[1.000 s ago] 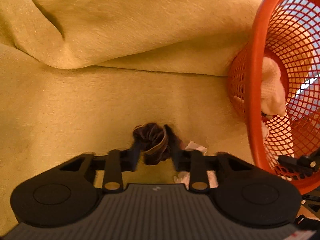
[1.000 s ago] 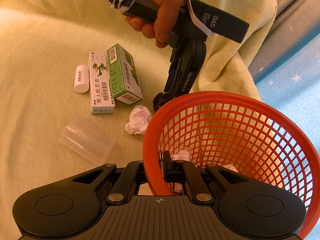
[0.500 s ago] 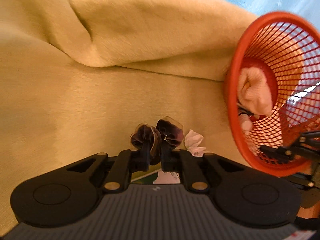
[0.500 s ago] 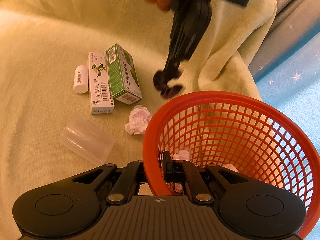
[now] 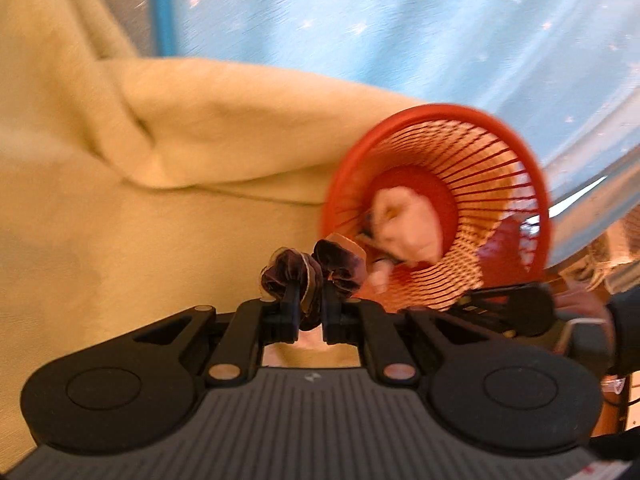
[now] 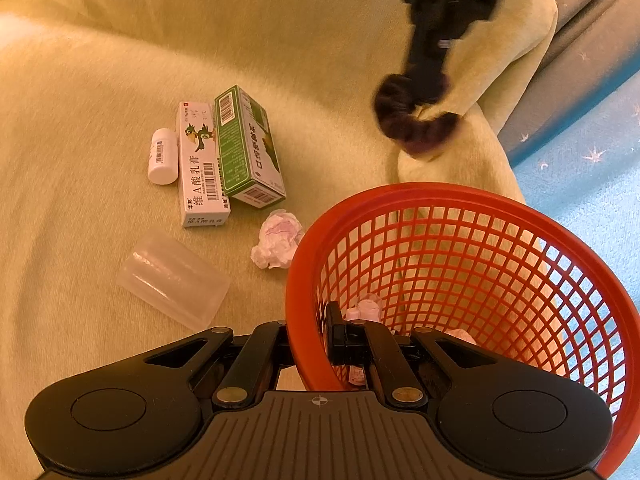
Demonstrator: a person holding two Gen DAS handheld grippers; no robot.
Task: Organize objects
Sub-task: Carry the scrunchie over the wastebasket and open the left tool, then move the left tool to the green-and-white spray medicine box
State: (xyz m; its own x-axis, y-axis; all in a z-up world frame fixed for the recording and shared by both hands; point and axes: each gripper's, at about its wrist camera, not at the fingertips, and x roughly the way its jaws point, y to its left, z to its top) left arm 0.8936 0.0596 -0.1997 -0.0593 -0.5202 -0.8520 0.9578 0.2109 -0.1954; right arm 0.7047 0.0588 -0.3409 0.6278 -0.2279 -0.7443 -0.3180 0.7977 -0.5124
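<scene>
My left tongs (image 5: 307,304) clenched only a fold of the dark scrunchie (image 5: 312,270), which might have slipped short of the orange basket (image 6: 592,264) that my right tongs (image 6: 310,340) gripped by the rim.

Two boxes (image 6: 230,156) side by side, bottle (image 6: 162,156) left, basket (image 6: 472,280) right of tissue (image 6: 277,239).

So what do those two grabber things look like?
Each hand-held gripper is black plastic: a ribbed grey-black body, two rounded lobes with circular discs, and linkage bars with brass-coloured pins leading to two slim black fingers. The left hand-held gripper has a small white logo; the right hand-held gripper has a crosshair mark. A dark sleeve shows at the edge.
</scene>
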